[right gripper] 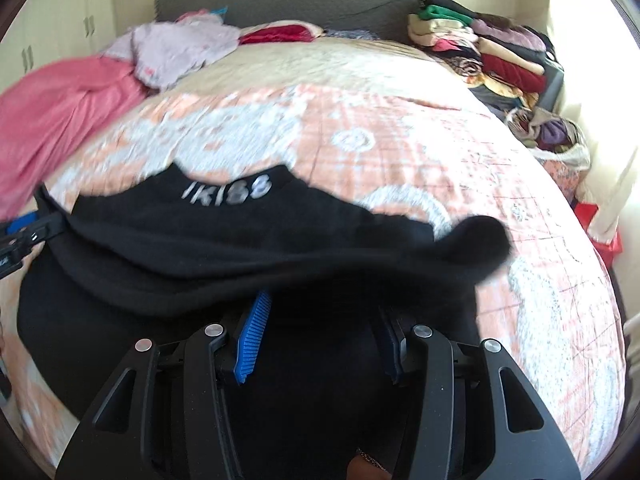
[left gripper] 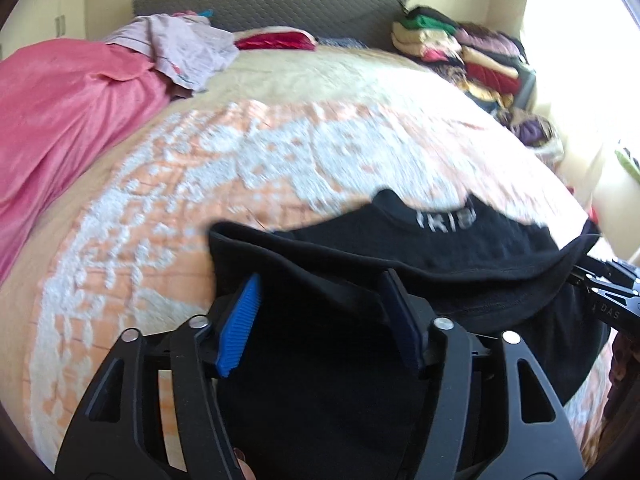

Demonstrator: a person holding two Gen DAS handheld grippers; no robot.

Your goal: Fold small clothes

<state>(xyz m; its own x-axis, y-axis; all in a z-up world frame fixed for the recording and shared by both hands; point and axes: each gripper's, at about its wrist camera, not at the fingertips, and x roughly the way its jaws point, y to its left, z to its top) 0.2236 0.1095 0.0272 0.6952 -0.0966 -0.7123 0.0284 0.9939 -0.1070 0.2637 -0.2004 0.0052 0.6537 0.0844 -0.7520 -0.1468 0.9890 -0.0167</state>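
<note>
Black tongs with silver screws and ribbed blue pads.

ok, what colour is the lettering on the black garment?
White or pale grey lettering on the black garment; clearest in the right wrist view.

left wrist: close, angled down over bed | right wrist: same | shared: black garment

You can read blurred pale letters, about "IKISS", on the black garment, and "DAS" on the right gripper.
</note>
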